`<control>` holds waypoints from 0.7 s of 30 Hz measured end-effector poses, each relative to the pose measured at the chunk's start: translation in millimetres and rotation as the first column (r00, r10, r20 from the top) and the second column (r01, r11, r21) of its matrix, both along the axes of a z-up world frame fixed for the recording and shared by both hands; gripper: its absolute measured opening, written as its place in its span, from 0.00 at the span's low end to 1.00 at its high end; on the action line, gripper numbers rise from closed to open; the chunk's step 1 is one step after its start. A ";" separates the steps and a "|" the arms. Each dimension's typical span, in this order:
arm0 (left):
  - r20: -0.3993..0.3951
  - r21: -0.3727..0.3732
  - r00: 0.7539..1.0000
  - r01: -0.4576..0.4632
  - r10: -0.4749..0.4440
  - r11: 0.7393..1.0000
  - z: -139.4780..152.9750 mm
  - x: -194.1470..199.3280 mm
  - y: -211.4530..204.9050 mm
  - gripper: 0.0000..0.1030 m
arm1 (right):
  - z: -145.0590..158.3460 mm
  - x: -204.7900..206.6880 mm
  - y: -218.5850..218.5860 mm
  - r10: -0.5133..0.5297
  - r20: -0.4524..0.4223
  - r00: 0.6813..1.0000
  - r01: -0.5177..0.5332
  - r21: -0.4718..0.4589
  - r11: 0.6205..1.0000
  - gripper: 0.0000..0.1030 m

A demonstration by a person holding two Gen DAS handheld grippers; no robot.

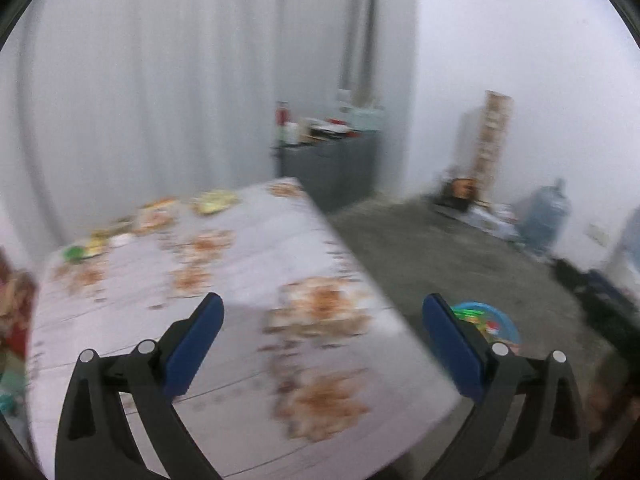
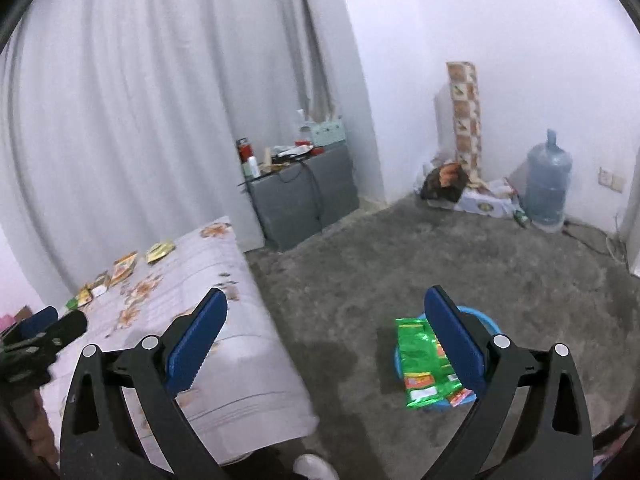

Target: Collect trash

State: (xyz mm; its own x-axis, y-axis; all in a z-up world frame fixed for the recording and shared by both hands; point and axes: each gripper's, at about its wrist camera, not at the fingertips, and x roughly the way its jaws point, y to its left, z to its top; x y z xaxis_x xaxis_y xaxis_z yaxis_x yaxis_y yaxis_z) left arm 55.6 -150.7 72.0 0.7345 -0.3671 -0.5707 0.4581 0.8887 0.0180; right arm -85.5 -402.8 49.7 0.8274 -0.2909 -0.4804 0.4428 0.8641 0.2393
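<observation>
We see a pale bedsheet (image 2: 224,320) printed with orange flowers, a shiny green snack wrapper (image 2: 420,360) with red-orange panels over a round blue plastic basin (image 2: 486,322), grey shaggy carpet (image 2: 400,256) and white curtains (image 2: 160,100).

A white curtain (image 2: 160,112) hangs in long folds behind a bed (image 2: 224,344) covered with a pale sheet printed with orange flowers; beside the curtain stands a grey cabinet (image 2: 308,196) with bottles and small clutter on top, a dark cable hanging down its front; grey carpet (image 2: 460,264) covers the floor; in the far corner a tall patterned roll (image 2: 464,116) leans upright against the white wall (image 2: 520,40), with a heap of bags and a flat box (image 2: 480,202) at its foot; just right of that stands a large blue water bottle (image 2: 547,178); a wall socket (image 2: 611,179) sits near the right edge.
</observation>
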 end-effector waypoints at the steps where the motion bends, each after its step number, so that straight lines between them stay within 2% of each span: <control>1: 0.002 -0.001 1.000 -0.018 0.018 1.000 -2.5 -3.8 8.2 0.95 | 1.1 -1.0 5.5 0.002 -0.007 1.000 -0.003 -0.013 1.000 0.92; 3: -0.003 -0.009 0.999 -0.051 0.051 0.999 -7.6 -13.0 19.9 0.95 | 3.5 -0.9 18.2 -0.023 -0.046 0.999 0.019 -0.079 0.997 0.92; 7: -0.066 0.014 0.994 -0.089 0.090 0.996 -22.5 -21.3 31.7 0.95 | -3.6 2.8 47.9 -0.074 -0.143 0.987 0.044 -0.204 0.978 0.92; 10: -0.143 0.039 0.982 -0.119 0.124 0.992 -41.9 -26.3 39.3 0.95 | -19.2 5.4 64.0 -0.031 -0.215 0.976 -0.009 -0.182 0.983 0.92; 14: -0.258 0.082 0.951 -0.152 0.168 0.985 -74.4 -32.7 54.9 0.95 | -46.2 3.9 83.0 0.056 -0.317 0.947 -0.112 -0.164 0.980 0.92; 21: -0.264 0.118 0.936 -0.209 0.233 0.971 -88.0 -41.9 72.3 0.95 | -65.3 1.4 104.5 0.097 -0.411 0.906 -0.181 -0.169 0.969 0.92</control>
State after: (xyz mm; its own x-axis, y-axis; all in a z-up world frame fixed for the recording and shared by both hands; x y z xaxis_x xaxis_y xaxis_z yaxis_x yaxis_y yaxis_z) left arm 13.8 -78.4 -16.0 0.6023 -0.1538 -0.7833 0.2484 0.9687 0.0008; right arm -84.1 -298.2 -15.7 0.6189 -0.3109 -0.7214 0.3367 0.9347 -0.1139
